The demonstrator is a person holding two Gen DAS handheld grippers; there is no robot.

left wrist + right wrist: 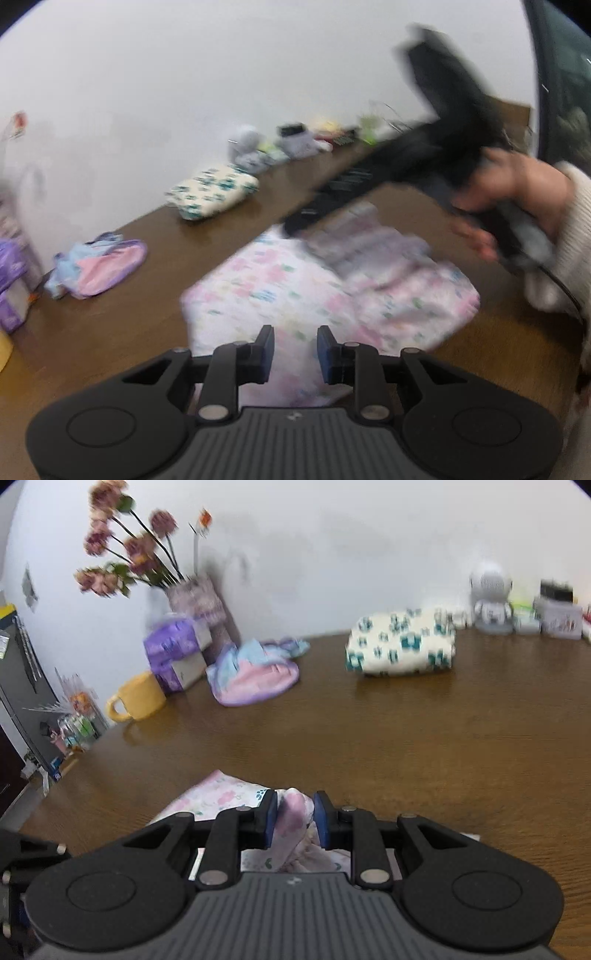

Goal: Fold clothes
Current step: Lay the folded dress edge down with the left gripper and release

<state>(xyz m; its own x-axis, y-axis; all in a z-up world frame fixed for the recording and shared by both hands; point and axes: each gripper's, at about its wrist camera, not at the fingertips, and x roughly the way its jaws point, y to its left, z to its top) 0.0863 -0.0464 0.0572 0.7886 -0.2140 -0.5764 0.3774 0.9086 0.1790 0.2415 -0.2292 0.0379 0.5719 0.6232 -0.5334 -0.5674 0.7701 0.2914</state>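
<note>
Right wrist view: a bunched fold of the pale pink floral cotton garment is clamped low-centre in the right tongs, while the left tongs are held apart, empty, over its flat part lower-centre on the brown wooden desk.

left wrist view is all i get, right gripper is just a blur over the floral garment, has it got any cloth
Observer: Yes. In the right wrist view the right gripper is shut on a bunched fold of the pink floral garment.
Operator: anything at the far left end of the table i'm missing
Observer: A yellow mug stands there, next to the purple boxes.
</note>
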